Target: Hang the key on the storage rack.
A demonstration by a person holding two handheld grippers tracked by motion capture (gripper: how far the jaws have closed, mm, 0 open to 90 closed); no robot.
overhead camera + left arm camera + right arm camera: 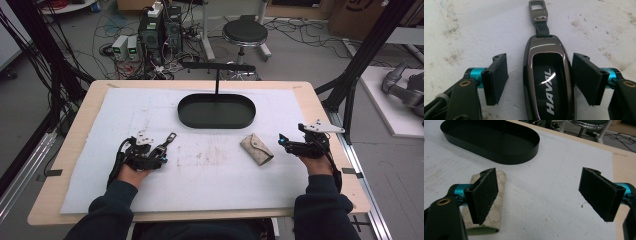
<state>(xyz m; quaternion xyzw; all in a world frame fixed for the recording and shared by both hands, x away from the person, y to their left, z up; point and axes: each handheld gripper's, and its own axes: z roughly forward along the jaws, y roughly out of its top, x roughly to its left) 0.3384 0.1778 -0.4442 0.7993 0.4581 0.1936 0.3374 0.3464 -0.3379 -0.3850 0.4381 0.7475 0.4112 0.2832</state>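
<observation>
A: Edges, room? 
B: White mat on the surface (pixel 80 150); bare stretch between hands, black tray (pixel 216 111) beyond.

A: Key fob? 
B: Key fob (pixel 549 80) lies on the mat between the left claw (pixel 540 77) pads, unclamped. Right claw (pixel 546 195) wide apart, pouch (pixel 492 205) beside it.

A: Hidden? 
B: Fob's near end cut off.

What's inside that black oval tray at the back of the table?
Nothing that shows: the black oval tray has a bare dark floor in the high view. In the right gripper view its near wall hides a strip of floor.

Glossy dark HAVAL key fob (pixel 549 82) lies flat on white mat (pixel 474 30).
</observation>
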